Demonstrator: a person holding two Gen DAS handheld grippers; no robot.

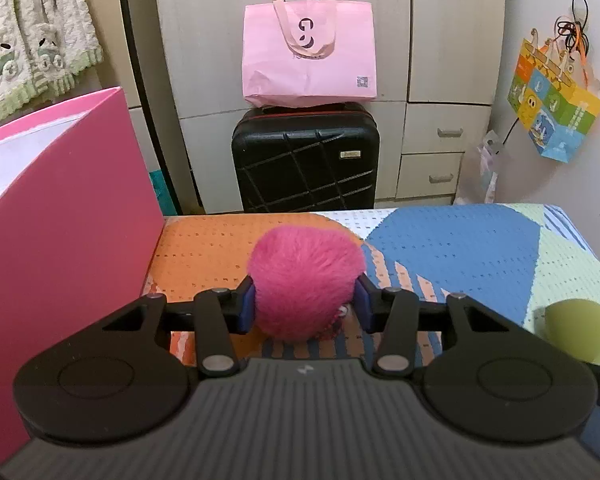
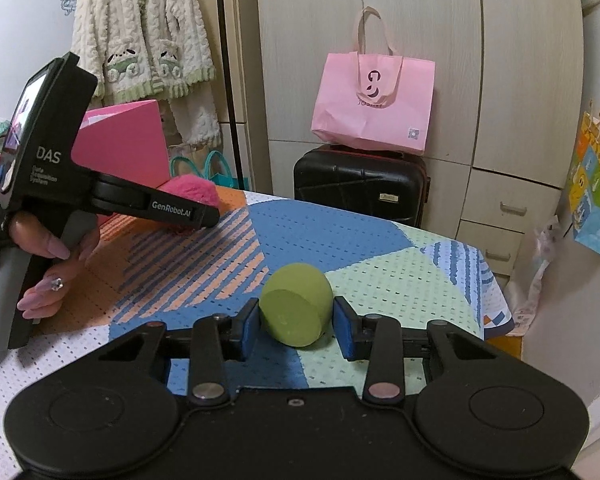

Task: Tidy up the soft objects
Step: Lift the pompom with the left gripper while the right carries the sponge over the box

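While the left gripper (image 1: 305, 300) sits low over the orange patch of the bench cloth (image 1: 460, 240), its blue fingers (image 1: 246, 304) are clamped on either flank of the pink fluffy pom-pom (image 1: 306, 280), and you can see the fur bulging out above and below the pads. That is a firm squeeze, with the ball resting right at the cloth. Just to its left stands the pink box (image 1: 72, 220), its tall wall rising above the gripper, open at the top.

Over on the other side, the right gripper (image 2: 296, 326) brackets the green foam half-ball (image 2: 296, 304), which lies on the pale green and blue patches near the bench's right end, flat cut face turned towards the camera. The left pad is against the foam; on the right, a thin sliver of cloth shows between pad and ball, so those fingers are around it, not yet gripping it.

From the right wrist view, a hand (image 2: 48, 256) with long pale nails wraps the left gripper's grey handle. Behind the bench, a black suitcase (image 2: 360, 188) carries a pink tote bag (image 2: 374, 108), a fleecy cream jacket (image 2: 144, 28) hangs on the wall, and a colourful paper bag (image 1: 556, 108) dangles at far right.
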